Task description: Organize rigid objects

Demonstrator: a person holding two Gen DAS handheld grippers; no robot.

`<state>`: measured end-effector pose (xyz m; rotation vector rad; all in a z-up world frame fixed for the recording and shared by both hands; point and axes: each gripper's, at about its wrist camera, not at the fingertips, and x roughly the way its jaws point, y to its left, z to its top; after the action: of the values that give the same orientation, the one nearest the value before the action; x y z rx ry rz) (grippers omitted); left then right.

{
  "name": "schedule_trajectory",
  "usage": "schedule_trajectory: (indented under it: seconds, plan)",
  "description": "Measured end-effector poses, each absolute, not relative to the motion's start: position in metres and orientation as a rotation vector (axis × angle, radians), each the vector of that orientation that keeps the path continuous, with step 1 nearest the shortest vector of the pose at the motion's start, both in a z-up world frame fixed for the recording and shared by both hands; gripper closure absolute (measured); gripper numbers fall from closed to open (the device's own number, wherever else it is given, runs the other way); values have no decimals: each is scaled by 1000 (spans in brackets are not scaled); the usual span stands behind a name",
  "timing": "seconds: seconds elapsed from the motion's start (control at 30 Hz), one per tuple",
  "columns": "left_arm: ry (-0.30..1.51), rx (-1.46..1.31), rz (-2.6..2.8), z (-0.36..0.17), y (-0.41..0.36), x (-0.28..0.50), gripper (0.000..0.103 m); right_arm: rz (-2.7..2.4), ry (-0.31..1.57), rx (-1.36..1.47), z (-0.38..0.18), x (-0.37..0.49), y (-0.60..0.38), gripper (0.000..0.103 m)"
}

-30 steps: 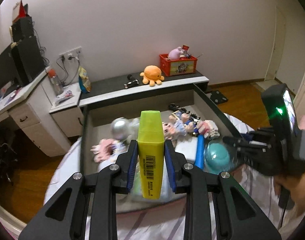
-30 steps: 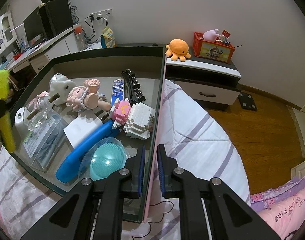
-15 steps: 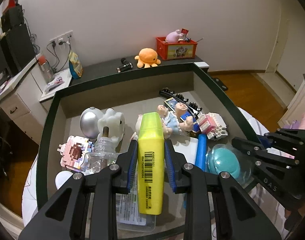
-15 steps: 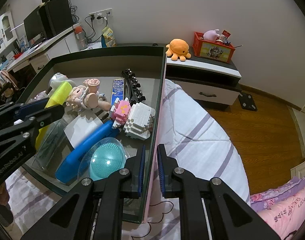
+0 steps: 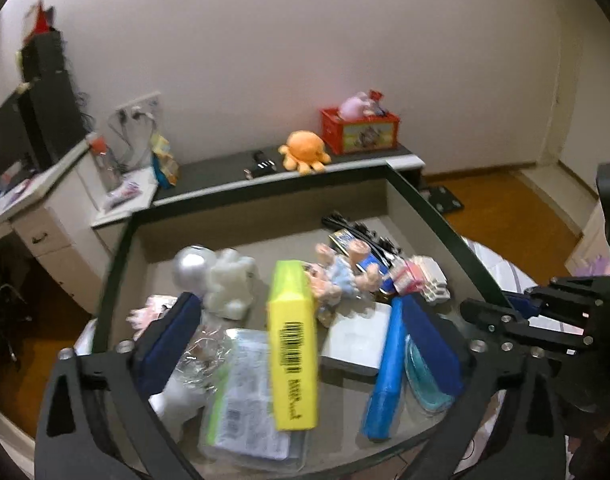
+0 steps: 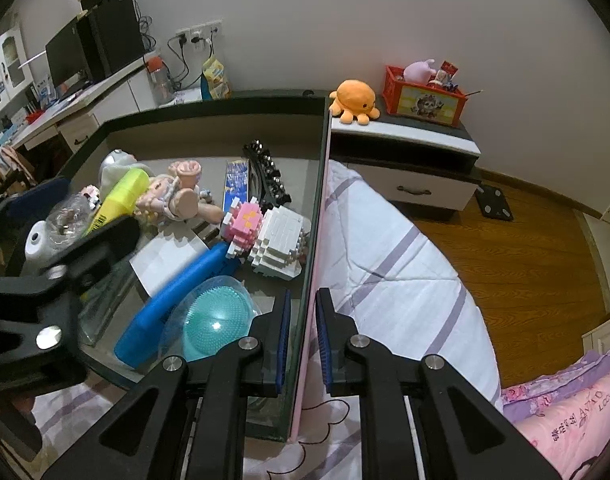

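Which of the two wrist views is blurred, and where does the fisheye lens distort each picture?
Left wrist view: smeared by motion, the yellow highlighter and the toys soft-edged; dark corners and a bowed box rim. Right wrist view: sharp, the white block model crisp; the same dark corners, and the floorboards curve at the right.

- The left gripper (image 5: 301, 336) has its jaws opening wide over a cluttered tray (image 5: 433, 216).
- A yellow highlighter (image 5: 292, 344) sits between the blue pads (image 5: 167, 344), touching neither.
- A blue tube (image 5: 385, 376) lies just beside it.
- The right gripper (image 5: 505, 308) reaches to the tray's right rim.
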<state>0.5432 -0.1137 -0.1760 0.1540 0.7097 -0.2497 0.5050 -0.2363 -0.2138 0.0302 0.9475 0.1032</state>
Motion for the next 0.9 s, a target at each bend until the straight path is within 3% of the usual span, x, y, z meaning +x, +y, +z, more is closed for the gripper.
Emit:
schedule_trajectory:
  seconds: [0.1,0.17,0.23,0.33,0.37,0.5,0.6,0.9]
  plan:
    - [675,112,-253,-160,-101,532,0,88,918,25,-203,498,-236,83]
    - [659,100,-232,-151,-92,525,0,58,881,5,-192,490,-234,45]
    - [644,100,-210,-145,-83,518,0,49,838,-3,-180,480,-231,27]
    - [641,102,-193,-142,-71,507,0,58,771,-7,-162,463,-223,25]
    - [638,103,-195,-141,-67,502,0,65,745,-2,-157,458,-222,19]
    - [613,100,-179,-136,-52,480,0,82,648,-3,-137,433,-209,18]
    - [584,65,-181,-126,-38,458,0,78,578,-21,-124,408,-198,0]
    - [483,49,-174,-93,-9,381,0,103,447,-17,-91,343,-174,0]
